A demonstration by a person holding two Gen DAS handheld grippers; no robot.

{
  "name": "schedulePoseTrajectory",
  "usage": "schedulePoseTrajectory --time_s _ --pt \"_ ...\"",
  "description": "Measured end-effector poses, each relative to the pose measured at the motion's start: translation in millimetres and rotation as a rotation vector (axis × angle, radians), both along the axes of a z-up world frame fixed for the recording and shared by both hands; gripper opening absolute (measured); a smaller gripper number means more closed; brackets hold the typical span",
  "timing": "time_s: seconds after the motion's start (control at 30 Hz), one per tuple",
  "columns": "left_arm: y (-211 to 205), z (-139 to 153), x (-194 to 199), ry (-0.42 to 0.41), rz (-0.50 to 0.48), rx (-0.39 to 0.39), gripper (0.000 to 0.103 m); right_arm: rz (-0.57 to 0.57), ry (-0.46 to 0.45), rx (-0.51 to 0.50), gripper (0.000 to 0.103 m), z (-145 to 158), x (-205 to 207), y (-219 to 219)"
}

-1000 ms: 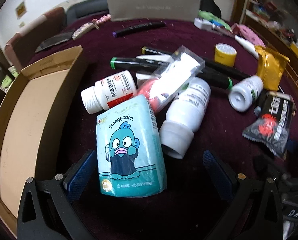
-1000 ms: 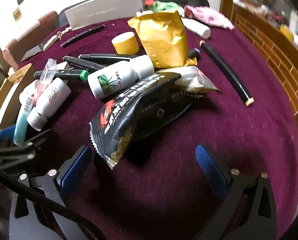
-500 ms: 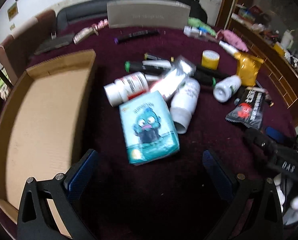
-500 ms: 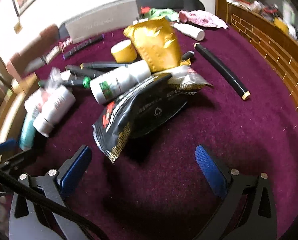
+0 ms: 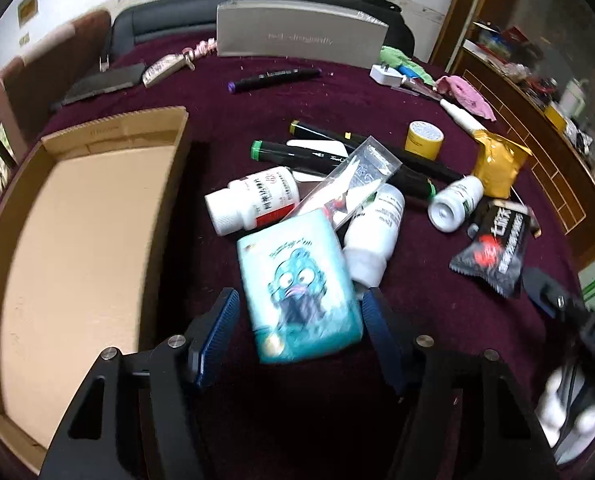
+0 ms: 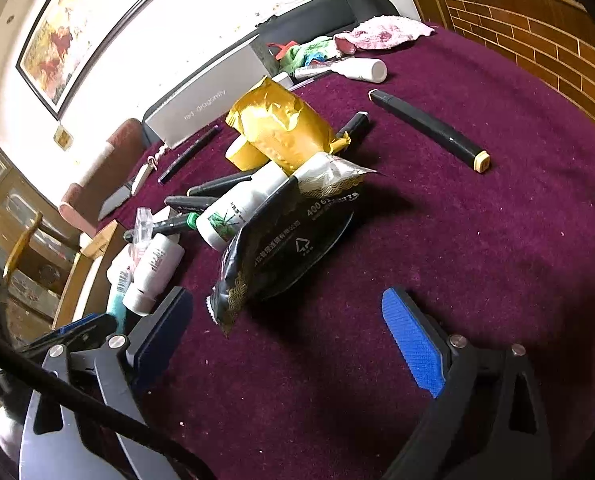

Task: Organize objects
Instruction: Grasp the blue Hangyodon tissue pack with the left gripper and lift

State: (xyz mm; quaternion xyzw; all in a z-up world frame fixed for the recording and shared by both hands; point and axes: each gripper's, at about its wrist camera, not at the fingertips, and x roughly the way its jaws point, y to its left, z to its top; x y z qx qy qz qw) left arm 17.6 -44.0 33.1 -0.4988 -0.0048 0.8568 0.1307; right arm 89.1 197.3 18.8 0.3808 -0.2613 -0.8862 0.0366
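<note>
While our left gripper (image 5: 297, 316) stands with fingers apart around the teal tissue pack (image 5: 297, 288), the right pad touches it and the cardboard box (image 5: 77, 240) lies just left. Our right gripper (image 6: 285, 344) gapes empty, black snack bag (image 6: 281, 240) just ahead.

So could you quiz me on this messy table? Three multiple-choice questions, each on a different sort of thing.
1. Where is the cardboard box relative to the tissue pack?
A. left of it
B. right of it
C. on top of it

2. What colour is the tablecloth?
A. green
B. dark red
C. white

3. What is the right gripper doing?
A. squeezing a bottle
B. open, holding nothing
C. shut on a pen

Answers: 1 A, the box lies at the left of the left view. 2 B, maroon cloth shows in both views. 3 B, its blue pads stand wide apart over bare cloth.
</note>
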Motion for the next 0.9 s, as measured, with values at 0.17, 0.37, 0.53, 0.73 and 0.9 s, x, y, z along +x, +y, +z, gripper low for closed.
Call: schedulePoseTrajectory --time_s 0.17,0.37,0.53,0.73,0.9 --pt "24.4 -13.2 -11.0 -0.015 -0.02 -0.068 0.058 -0.001 0.002 -0.003 0.097 -0.1 -1.5 -1.1" --pt "23.2 -15.0 -11.5 -0.007 -0.016 -0.046 0.017 -0.003 0.005 -0.008 0.098 -1.2 -7.9 -4.7" --pt "9.4 -4.1 3.9 0.019 -0.035 0.024 0.01 -0.004 0.006 -0.006 0.099 -1.7 -12.7 -9.2" --pt "4.0 8.8 16.4 0.062 -0.039 0.05 0.01 -0.029 0.006 0.003 0.099 -2.6 -9.7 -5.1" --pt "-13.4 45.0 40.7 0.193 -0.025 0.086 0.01 -0.028 0.008 0.004 0.1 -4.4 -0.9 0.5"
